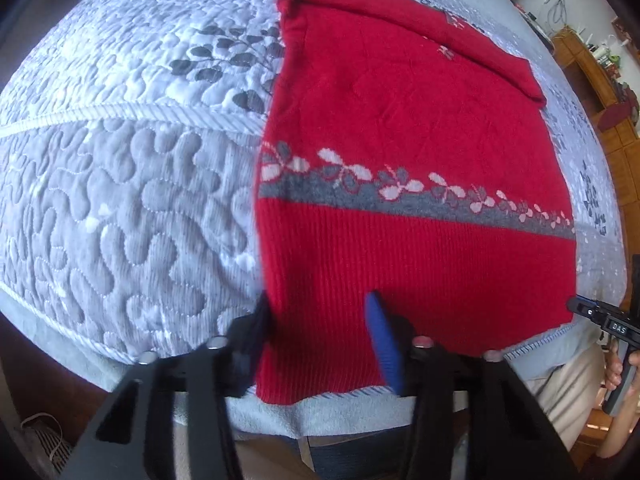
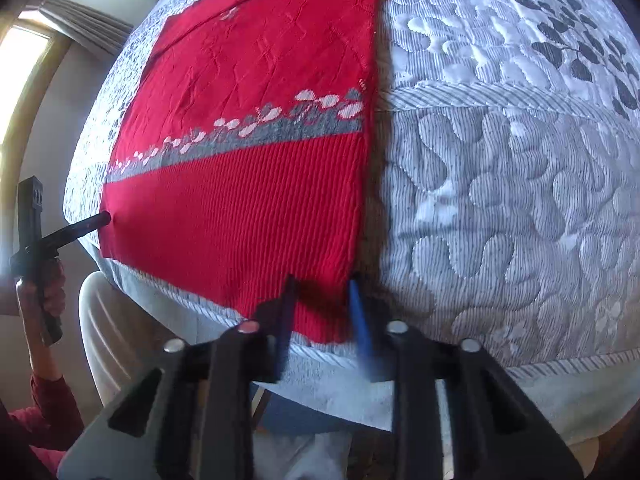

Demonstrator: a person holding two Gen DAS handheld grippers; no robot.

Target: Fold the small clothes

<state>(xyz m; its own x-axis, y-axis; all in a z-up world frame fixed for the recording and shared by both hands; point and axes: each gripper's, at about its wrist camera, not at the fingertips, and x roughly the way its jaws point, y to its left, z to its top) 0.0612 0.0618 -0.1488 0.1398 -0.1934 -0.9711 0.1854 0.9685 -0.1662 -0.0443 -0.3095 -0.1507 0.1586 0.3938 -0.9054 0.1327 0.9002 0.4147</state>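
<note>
A red knit sweater with a grey and white flower band lies flat on the quilted bed cover; it also shows in the right wrist view. Its sleeves are folded across the top. My left gripper is open, its fingers straddling the hem's left corner. My right gripper is open, its fingers straddling the hem's right corner. The right gripper also shows in the left wrist view, the left gripper in the right wrist view.
The grey-white quilted cover spreads to the left of the sweater and to its right. A wooden shelf stands at far right. A window and curtain are at left.
</note>
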